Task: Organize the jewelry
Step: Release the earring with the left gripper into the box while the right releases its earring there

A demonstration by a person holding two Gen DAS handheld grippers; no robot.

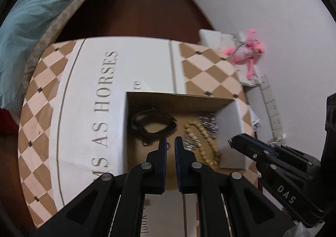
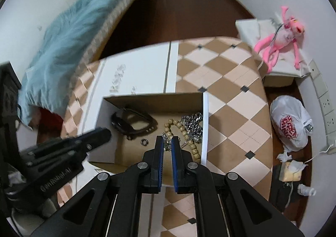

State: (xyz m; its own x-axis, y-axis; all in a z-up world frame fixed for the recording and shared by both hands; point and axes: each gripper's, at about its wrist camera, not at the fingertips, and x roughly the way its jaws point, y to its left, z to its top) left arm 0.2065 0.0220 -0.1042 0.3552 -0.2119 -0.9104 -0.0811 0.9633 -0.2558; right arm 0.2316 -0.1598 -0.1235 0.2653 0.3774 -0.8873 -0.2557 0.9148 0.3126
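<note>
An open cardboard box (image 1: 178, 101) (image 2: 151, 100) sits on the checkered table. Inside lie a black watch band (image 1: 154, 124) (image 2: 134, 122), a wooden bead string (image 1: 208, 145) (image 2: 184, 134), a silver chain (image 1: 208, 124) (image 2: 192, 124) and a small ring (image 2: 144, 142). My left gripper (image 1: 170, 144) hovers over the box's near side, jaws nearly together with a narrow gap and nothing between them. My right gripper (image 2: 167, 142) hovers above the box floor near a small silver piece, jaws nearly together, empty. Each gripper shows in the other's view: the right one (image 1: 241, 142), the left one (image 2: 100, 134).
The table (image 2: 231, 94) has a checkered cloth with a white printed panel (image 1: 94, 94). A pink plush toy (image 2: 281, 33) lies on a white box at the right. A white plastic bag (image 2: 289, 123) sits on the floor. A blue blanket (image 2: 69, 37) is on the left.
</note>
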